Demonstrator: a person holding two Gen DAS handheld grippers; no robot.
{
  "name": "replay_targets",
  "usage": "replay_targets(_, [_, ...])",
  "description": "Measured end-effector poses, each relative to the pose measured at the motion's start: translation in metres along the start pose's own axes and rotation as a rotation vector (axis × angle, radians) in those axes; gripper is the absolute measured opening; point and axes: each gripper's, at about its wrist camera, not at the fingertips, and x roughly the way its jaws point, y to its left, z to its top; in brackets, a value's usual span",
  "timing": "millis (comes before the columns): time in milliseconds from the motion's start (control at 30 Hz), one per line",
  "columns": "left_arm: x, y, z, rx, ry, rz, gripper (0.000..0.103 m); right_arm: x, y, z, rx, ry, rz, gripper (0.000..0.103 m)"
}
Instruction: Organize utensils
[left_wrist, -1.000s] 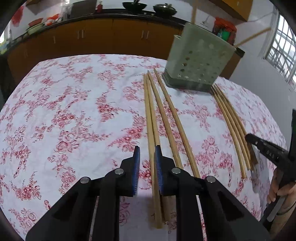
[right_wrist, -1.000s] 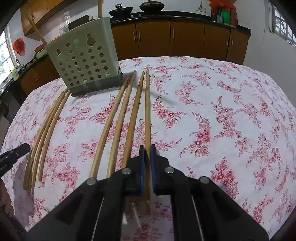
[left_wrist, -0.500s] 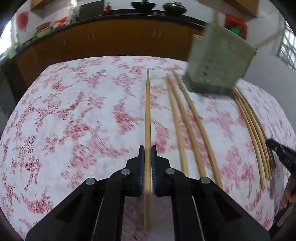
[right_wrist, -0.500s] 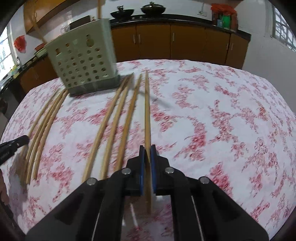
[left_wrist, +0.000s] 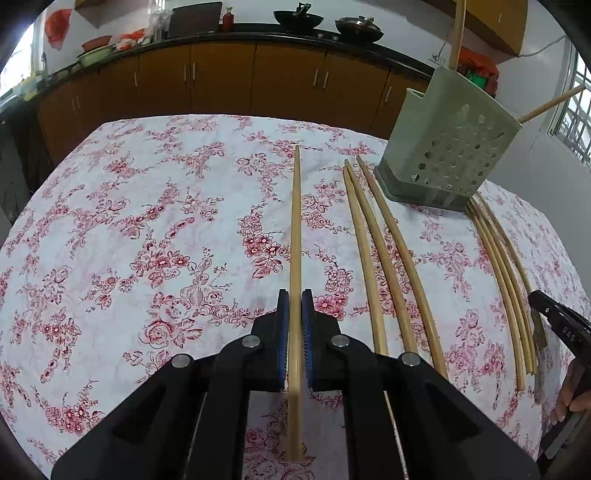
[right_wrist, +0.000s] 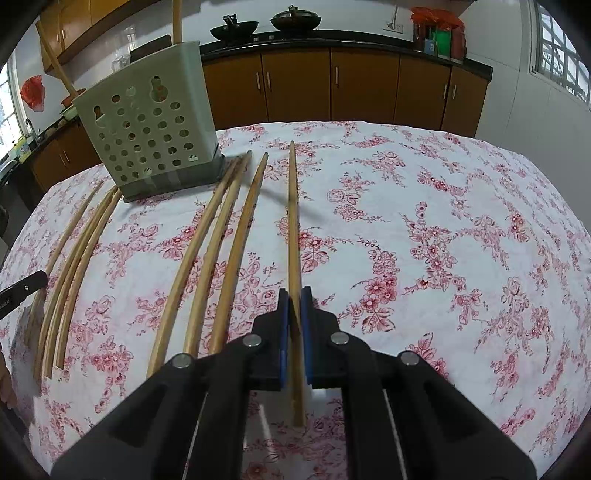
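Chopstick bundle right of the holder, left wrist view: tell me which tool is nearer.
Right. The right tool lies just beside the bundle; the left tool is beyond three loose chopsticks.

Soft daylight from side windows, sharp focus, fisheye-bowed edges, dark corners

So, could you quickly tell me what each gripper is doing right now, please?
Left gripper: shut on a chopstick.
Right gripper: shut on another chopstick.
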Motion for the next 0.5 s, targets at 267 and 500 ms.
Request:
replay_targets(267, [0.0015, 0.0016, 0.0010, -0.014, 0.000, -0.013, 0.009, 0.0001, -0.0002, -0.0001, 0.005, 0.000, 0.007, 0.009])
replay_targets(500, [0.0010, 0.0020, 0.0005, -0.014, -0.002, -0.013, 0.009, 0.0000, -0.0005, 0.0000, 0.006, 0.000, 0.008, 0.009])
